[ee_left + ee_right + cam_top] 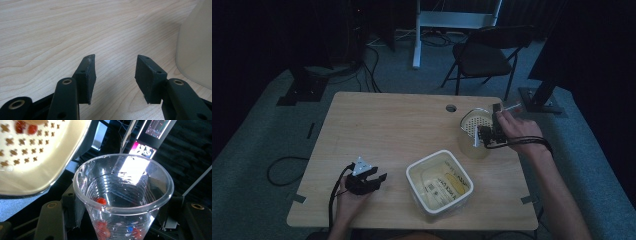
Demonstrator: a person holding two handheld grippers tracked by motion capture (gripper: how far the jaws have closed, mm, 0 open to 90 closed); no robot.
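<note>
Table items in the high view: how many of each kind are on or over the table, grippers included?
Grippers: 2, the left gripper resting open on the table and the right gripper holding a clear plastic cup
Clear plastic cups: 1
Square white tubs: 1
Perforated round strainer containers: 1
Total: 5

Clear cup (123, 195) holds red beads (101, 201) (one blue), beside cream cross-perforated strainer (32, 157).

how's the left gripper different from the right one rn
The left gripper is open with nothing between its jaws; the right gripper is shut on a clear plastic cup. The left sits low over the table near the square white container; the right is raised by the perforated strainer. Both are hand-held.
</note>
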